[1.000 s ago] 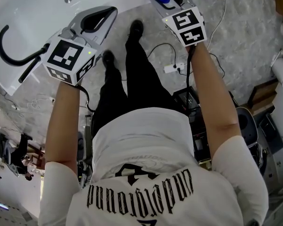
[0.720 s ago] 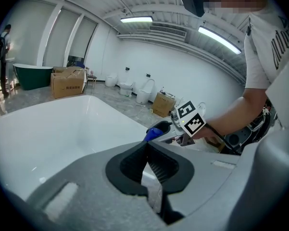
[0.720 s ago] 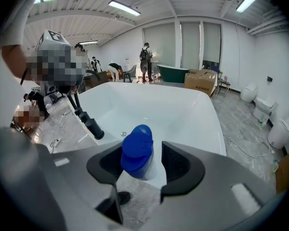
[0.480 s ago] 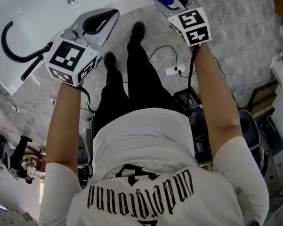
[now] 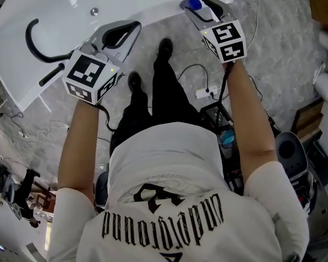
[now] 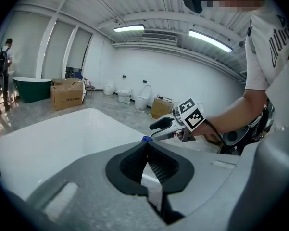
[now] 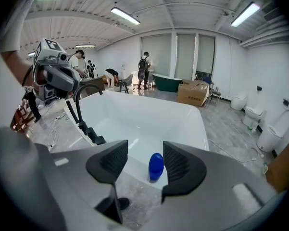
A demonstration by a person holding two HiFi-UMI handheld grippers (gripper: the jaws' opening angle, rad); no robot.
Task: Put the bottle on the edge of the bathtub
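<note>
Since a second ago your right gripper [image 5: 201, 6] has let go: in the head view its fingers now stand spread either side of the bottle [image 5: 194, 3], which stands on the tub [image 5: 153, 9] edge. Your left gripper [image 5: 119, 34] hangs near that edge, well apart from the bottle.

In the left gripper view the fingers [image 6: 134, 160] are clenched on nothing.

In the right gripper view the bottle [image 7: 156, 166] stands upright between released fingers [image 7: 113, 160], touching neither. It seems close to the rim's outer lip, though the wide lens may mislead. Draw straight back with the fingers kept wide, so neither clips it.
</note>
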